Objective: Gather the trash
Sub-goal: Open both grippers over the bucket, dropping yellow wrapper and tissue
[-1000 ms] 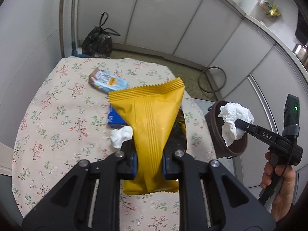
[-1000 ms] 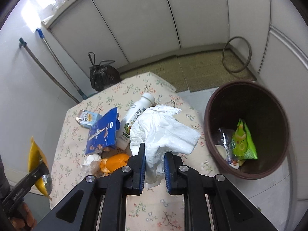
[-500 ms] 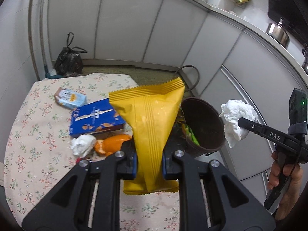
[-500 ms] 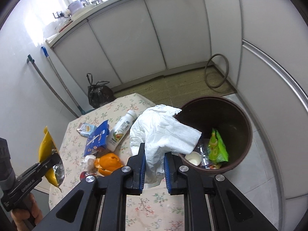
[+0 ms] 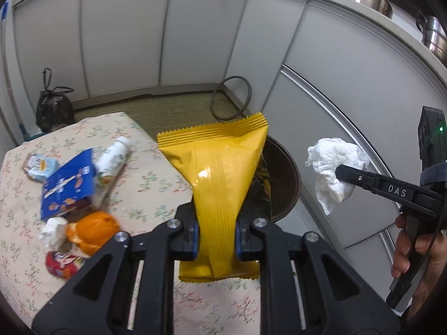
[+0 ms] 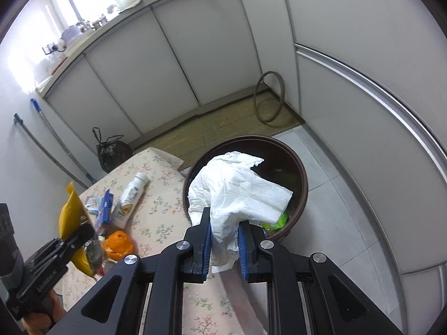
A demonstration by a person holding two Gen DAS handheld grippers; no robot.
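Since a second ago, both grippers carried from above the table (image 5: 156, 167) toward the brown bin (image 6: 303, 178); more of the bin's mouth in the right wrist view than before, and the table's clutter slid to the left in both views.

Left gripper (image 5: 216, 237) clamped on a yellow snack bag (image 5: 223, 173), blue pads pressing its narrow lower part, the wide crimped top fanning up and forward past the fingertips, the bottom edge hanging below the jaws. Seen past the bag, the bin's rim just behind and to its right, beyond the table's edge.

Right gripper (image 6: 223, 248) closed on a crumpled white paper towel (image 6: 237, 192), wad bulging up and forward from between the pads, a tail of it trailing down behind them. Towel in front of the bin's opening in that view, some green packaging (image 6: 279, 219) visible inside the bin beneath it. From the left wrist view, the same towel (image 5: 333, 173) at the tip of the right gripper (image 5: 342, 174), to the right of the bin, a hand (image 5: 416, 254) on the handle.

Left lying on the flowered tablecloth: a blue box (image 5: 67, 187), a white bottle (image 5: 111, 162), orange peel (image 5: 95, 231), a small white wad (image 5: 53, 230), a red wrapper (image 5: 62, 263), a small pale packet (image 5: 39, 166). A black bag (image 5: 53, 109) on the floor by the cabinets.
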